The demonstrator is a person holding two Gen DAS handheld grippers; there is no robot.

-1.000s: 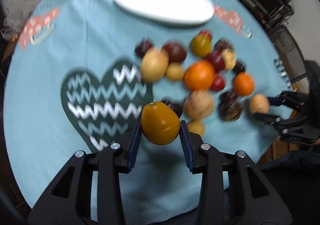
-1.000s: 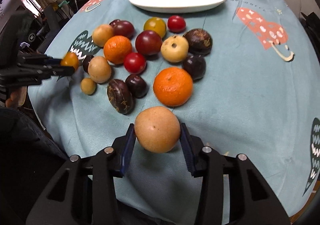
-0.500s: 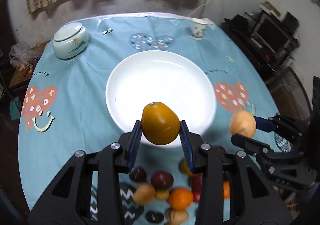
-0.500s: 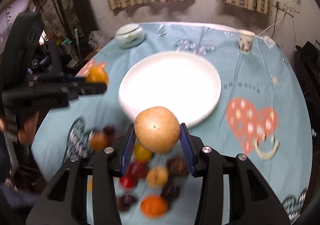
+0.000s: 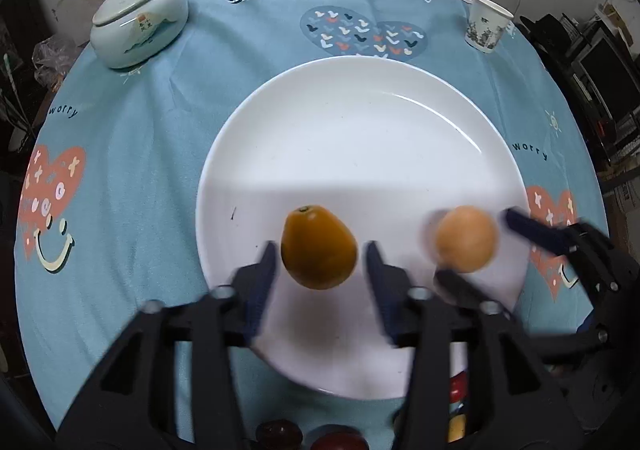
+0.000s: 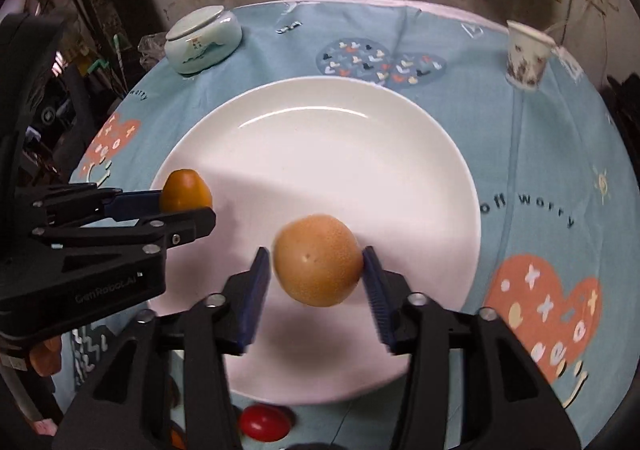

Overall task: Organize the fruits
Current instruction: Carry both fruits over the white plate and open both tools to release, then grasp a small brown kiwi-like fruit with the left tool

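Only right view shows red fruit (image 6: 265,421) clearly.

Glossy white plate (image 5: 360,121) — matt cloth (image 5: 140,137)

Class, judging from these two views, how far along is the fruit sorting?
Done: nothing else lies on the white plate. In hand: the left gripper and right gripper have just been opening, with the orange fruit and the tan fruit loose between their jaws over the plate. Left: other fruits wait on the cloth.
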